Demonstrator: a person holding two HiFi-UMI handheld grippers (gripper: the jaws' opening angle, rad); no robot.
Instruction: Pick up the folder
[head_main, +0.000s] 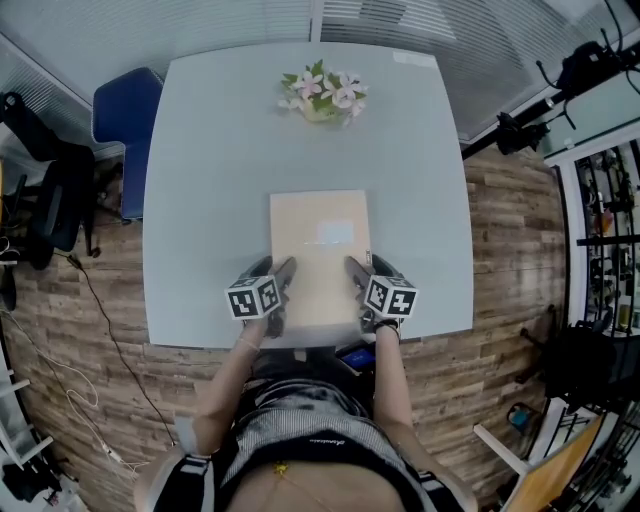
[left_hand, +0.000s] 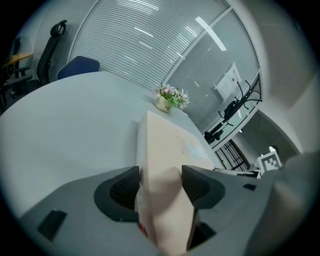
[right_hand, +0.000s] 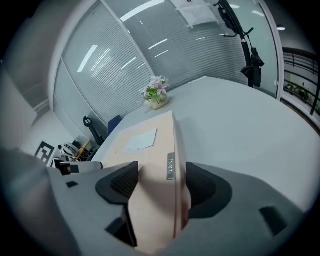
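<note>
Folder: beige, flat on the table, its near edge reaching in between both tongs.
Left gripper: jaws spread wide, astride the folder's near-left edge.
Right gripper: jaws likewise wide, astride the near-right edge.
Flowers: beyond the folder, well ahead of both tongs.

The person wears a grey-and-black patterned top; the grey left gripper and right gripper carry cubes with black-and-white square markers.

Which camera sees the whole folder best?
The head view: the whole beige folder lies flat on the table, seen from above. The left and right gripper views show just one side edge each, very close up and stretched.
</note>
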